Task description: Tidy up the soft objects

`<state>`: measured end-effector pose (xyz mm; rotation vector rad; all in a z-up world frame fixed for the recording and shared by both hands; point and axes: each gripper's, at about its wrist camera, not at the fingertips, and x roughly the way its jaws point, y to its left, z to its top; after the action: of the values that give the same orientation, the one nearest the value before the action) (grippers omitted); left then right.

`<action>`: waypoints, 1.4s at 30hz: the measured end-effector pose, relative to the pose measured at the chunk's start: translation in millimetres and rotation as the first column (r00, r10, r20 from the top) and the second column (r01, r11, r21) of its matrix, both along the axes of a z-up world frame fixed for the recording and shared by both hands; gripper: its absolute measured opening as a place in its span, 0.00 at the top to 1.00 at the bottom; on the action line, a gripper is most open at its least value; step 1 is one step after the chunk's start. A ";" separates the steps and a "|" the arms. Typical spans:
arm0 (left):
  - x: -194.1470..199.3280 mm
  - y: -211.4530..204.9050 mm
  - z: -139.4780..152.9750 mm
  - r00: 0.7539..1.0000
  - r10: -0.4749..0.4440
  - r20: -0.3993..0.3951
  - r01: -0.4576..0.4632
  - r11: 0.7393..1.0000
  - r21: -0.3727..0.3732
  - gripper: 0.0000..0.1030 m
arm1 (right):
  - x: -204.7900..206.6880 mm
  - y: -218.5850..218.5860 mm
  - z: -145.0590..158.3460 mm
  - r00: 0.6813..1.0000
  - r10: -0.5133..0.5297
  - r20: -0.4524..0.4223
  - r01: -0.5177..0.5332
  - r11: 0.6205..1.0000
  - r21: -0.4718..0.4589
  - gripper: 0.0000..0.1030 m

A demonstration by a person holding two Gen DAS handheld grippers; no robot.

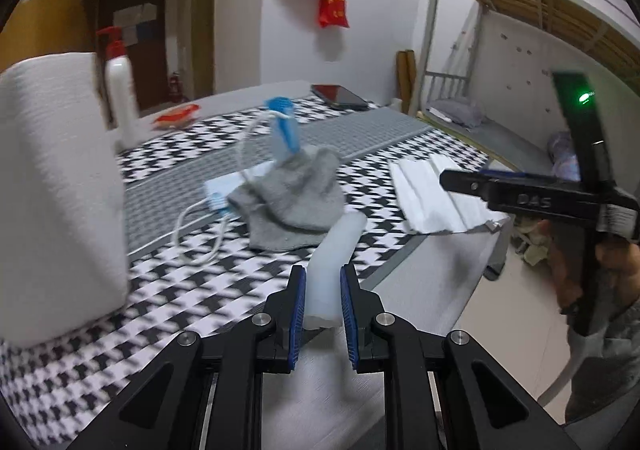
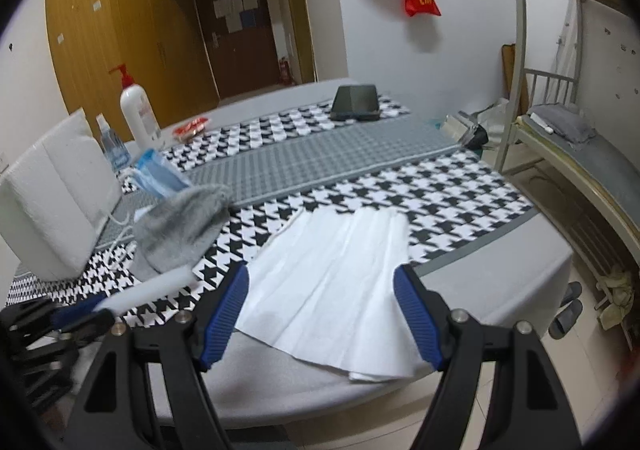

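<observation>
Left wrist view: the left gripper [image 1: 323, 290] is clenched on a pale, translucent white tube [image 1: 334, 262] that sticks forward past its blue pads, over the near edge of the black-and-white checked cloth [image 1: 192, 282]. Just beyond lies a crumpled grey sock [image 1: 294, 198] on a blue face mask [image 1: 218, 192] with white cords. A big white paper roll [image 1: 56, 186] stands near left, a pump bottle [image 1: 120, 98] behind it.

Right wrist view: the right gripper [image 2: 322, 314] is released, jaws wide, above a flat white tissue [image 2: 340, 282] at the table's near edge. A phone [image 2: 356, 102] lies far back.
</observation>
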<state>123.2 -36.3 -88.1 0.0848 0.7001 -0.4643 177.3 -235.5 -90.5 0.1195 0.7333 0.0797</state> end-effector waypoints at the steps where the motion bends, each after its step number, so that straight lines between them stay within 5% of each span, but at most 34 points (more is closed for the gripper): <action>1: -2.4 3.9 1.4 1.000 0.013 0.008 -0.013 1.000 0.002 0.81 | 2.3 1.2 -3.0 1.000 0.003 -0.007 -0.003 1.000 0.005 0.24; 25: -35.4 51.1 15.4 0.976 0.202 0.082 -0.199 0.979 -0.047 0.81 | 14.9 30.7 -25.7 0.997 0.054 -0.051 -0.059 0.992 -0.110 0.25; 31: -38.3 53.3 17.7 0.967 0.235 0.099 -0.231 0.972 -0.047 0.81 | 15.5 31.7 -25.0 0.998 0.022 -0.057 -0.030 0.988 -0.148 0.40; 35: -40.2 54.5 21.7 0.964 0.240 0.113 -0.237 0.971 -0.043 0.81 | 15.9 24.9 -23.3 0.999 0.007 -0.051 -0.015 0.988 -0.153 0.67; 37: -40.3 53.3 23.9 0.964 0.239 0.118 -0.236 0.971 -0.042 0.81 | 16.0 21.9 -23.2 0.999 0.002 -0.047 -0.010 0.988 -0.154 0.89; 42: -35.9 51.8 30.5 0.965 0.233 0.124 -0.231 0.972 -0.033 0.81 | 16.5 7.2 -20.4 0.999 0.018 -0.031 -0.019 0.998 -0.053 0.93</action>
<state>87.2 15.5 -57.6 0.0142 0.5724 -0.2382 193.8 -228.3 -110.8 0.0633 0.7665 0.0760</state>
